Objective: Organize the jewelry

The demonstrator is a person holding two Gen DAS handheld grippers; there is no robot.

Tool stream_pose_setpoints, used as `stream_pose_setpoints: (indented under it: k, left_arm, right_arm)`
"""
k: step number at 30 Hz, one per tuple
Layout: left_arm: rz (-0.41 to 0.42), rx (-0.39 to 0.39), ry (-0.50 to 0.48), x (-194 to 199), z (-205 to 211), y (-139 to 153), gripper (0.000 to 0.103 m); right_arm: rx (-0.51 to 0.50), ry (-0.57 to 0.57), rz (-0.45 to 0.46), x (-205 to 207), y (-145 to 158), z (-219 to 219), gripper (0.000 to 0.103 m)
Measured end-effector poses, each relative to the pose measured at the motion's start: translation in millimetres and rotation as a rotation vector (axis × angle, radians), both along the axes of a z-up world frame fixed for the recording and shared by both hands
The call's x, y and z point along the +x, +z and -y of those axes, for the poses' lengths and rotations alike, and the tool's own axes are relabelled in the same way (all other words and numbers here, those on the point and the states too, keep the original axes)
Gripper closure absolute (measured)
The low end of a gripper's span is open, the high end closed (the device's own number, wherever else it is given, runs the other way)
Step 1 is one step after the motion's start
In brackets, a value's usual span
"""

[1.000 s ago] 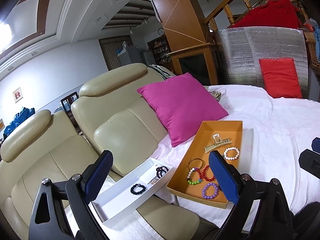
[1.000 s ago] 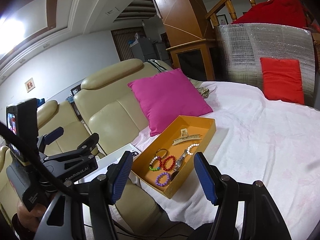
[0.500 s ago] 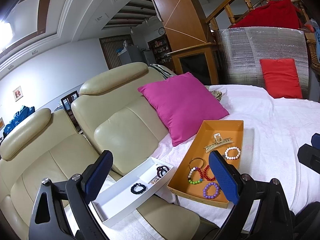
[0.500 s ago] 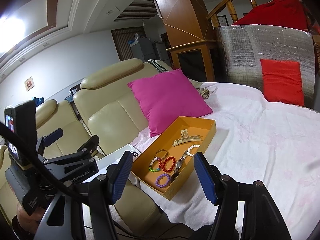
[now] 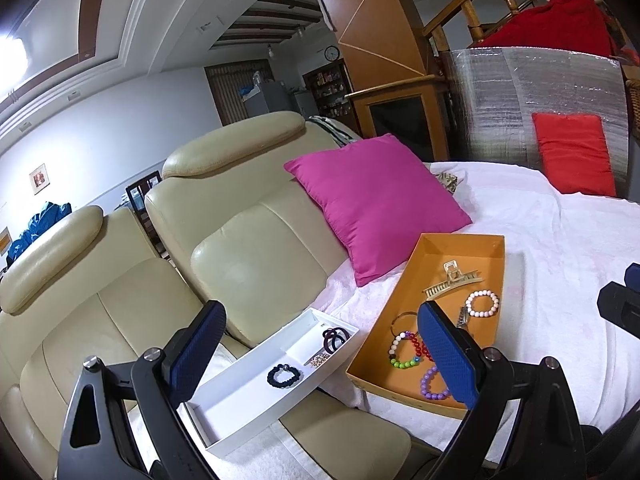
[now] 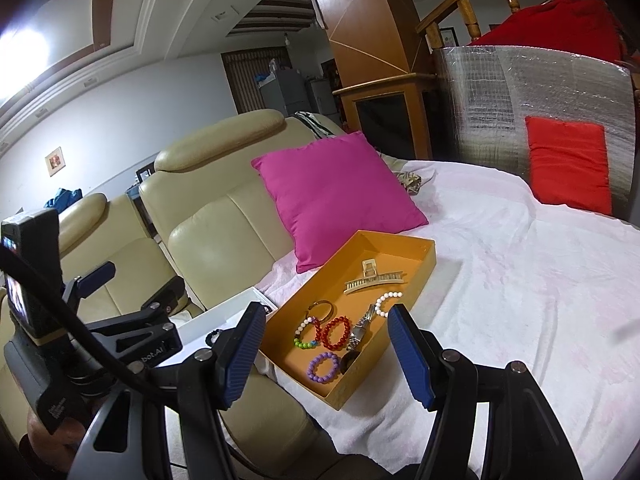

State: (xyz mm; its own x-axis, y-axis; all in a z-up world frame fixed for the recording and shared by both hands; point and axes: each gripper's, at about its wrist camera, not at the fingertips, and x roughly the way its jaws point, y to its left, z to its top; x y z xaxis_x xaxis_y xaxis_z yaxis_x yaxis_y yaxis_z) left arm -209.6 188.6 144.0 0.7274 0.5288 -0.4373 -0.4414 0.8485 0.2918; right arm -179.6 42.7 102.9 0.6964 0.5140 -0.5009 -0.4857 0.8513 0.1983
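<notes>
— Where is the jewelry?

— Mostly in the orange tray [image 6: 424, 258] on the white blanket [image 6: 520, 280]: a hair claw [image 6: 374, 280] at the far end, a white bead bracelet [image 5: 482, 303], and red [image 6: 335, 333], multicolored and purple bracelets [image 6: 323, 367] near us. The white box [image 5: 248, 396] to its left holds a black bracelet [image 5: 285, 376].

— And the tongs?

— The left gripper [image 5: 320, 360] and right gripper [image 6: 326, 354] both hang wide apart with nothing between their blue pads, above the near ends of box and tray.

Orange tray [image 5: 408, 276] on white blanket [image 5: 560, 248]
</notes>
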Motion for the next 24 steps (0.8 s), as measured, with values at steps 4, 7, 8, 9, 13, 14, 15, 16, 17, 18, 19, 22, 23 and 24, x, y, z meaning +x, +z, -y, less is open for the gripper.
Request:
stream_pose_setpoints:
  k: [4,7,8,9,13,14,15,16,17,18,19,22,23,24]
  left_arm:
    - [-0.023,-0.010,0.009,9,-9,-9,0.007]
    - [-0.036,-0.019,0.020,16,-16,-13,0.007]
    - [-0.043,-0.027,0.023,19,-20,-15,0.007]
    - [-0.046,-0.030,0.023,21,-22,-17,0.007]
    - [-0.071,-0.036,0.029,31,-30,-25,0.007]
    - [-0.078,-0.036,0.030,33,-31,-27,0.007]
    - [-0.084,-0.035,0.032,36,-32,-28,0.007]
    - [-0.089,-0.036,0.032,38,-33,-29,0.007]
    - [-0.093,-0.036,0.030,40,-34,-31,0.007]
    - [-0.096,-0.034,0.029,43,-34,-31,0.007]
    - [-0.100,-0.032,0.031,45,-35,-32,0.007]
    - [-0.107,-0.033,0.025,52,-37,-33,0.007]
    - [-0.110,-0.032,0.026,54,-38,-34,0.007]
    - [-0.112,-0.032,0.025,55,-38,-35,0.007]
  right_arm:
    - [-0.012,0.001,-0.018,10,-7,-9,0.036]
    - [-0.019,0.004,-0.039,19,-14,-15,0.036]
    - [-0.023,0.005,-0.043,22,-16,-18,0.036]
    - [-0.027,0.007,-0.048,25,-18,-20,0.036]
    - [-0.036,0.010,-0.065,36,-25,-28,0.036]
    - [-0.036,0.010,-0.071,39,-27,-29,0.036]
    - [-0.035,0.009,-0.077,43,-29,-30,0.036]
    - [-0.034,0.008,-0.081,45,-30,-32,0.036]
    - [-0.035,0.007,-0.084,47,-32,-33,0.036]
    - [-0.036,0.005,-0.088,50,-34,-34,0.036]
    - [-0.037,0.004,-0.091,52,-35,-35,0.036]
    - [-0.035,-0.002,-0.098,59,-38,-35,0.036]
    - [-0.034,-0.004,-0.101,61,-39,-36,0.036]
    - [-0.032,-0.007,-0.104,63,-39,-35,0.036]
